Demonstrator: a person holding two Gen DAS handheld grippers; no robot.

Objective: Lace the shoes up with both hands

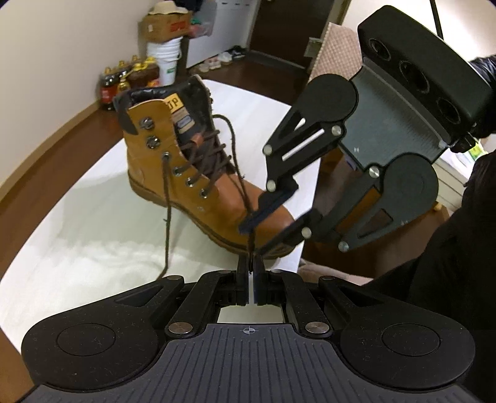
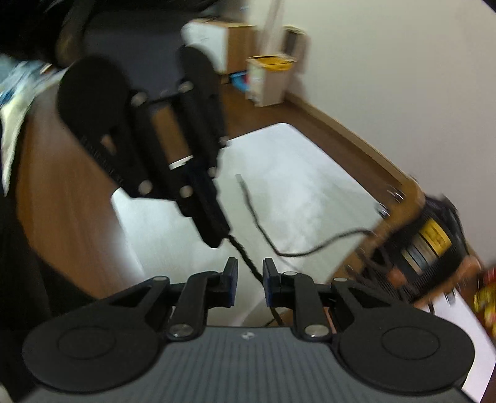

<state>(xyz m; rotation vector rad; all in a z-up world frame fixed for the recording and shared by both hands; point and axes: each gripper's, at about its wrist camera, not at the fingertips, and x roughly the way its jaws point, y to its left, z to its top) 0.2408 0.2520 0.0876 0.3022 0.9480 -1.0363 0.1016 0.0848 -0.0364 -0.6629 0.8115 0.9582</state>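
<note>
A tan lace-up boot [image 1: 186, 176] stands on the white table [image 1: 77, 232], toe towards me; in the blurred right wrist view the boot [image 2: 427, 241] is at the right edge. My left gripper [image 1: 250, 263] is shut on one dark brown lace [image 1: 238, 173] that runs taut up to the boot's top. My right gripper [image 1: 252, 240] stands open just above it, one finger on each side of that lace. In the right wrist view the lace [image 2: 248, 263] passes between the open right gripper [image 2: 250, 272] fingers, and the left gripper [image 2: 217, 240] pinches it. The other lace end [image 1: 167, 217] hangs loose onto the table.
On the wooden floor behind the table stand several bottles [image 1: 124, 77], a white bucket [image 1: 166, 59] and a cardboard box [image 1: 164, 26]. A padded chair [image 1: 334, 49] is at the back right. A person's black sleeve [image 1: 458, 248] fills the right side.
</note>
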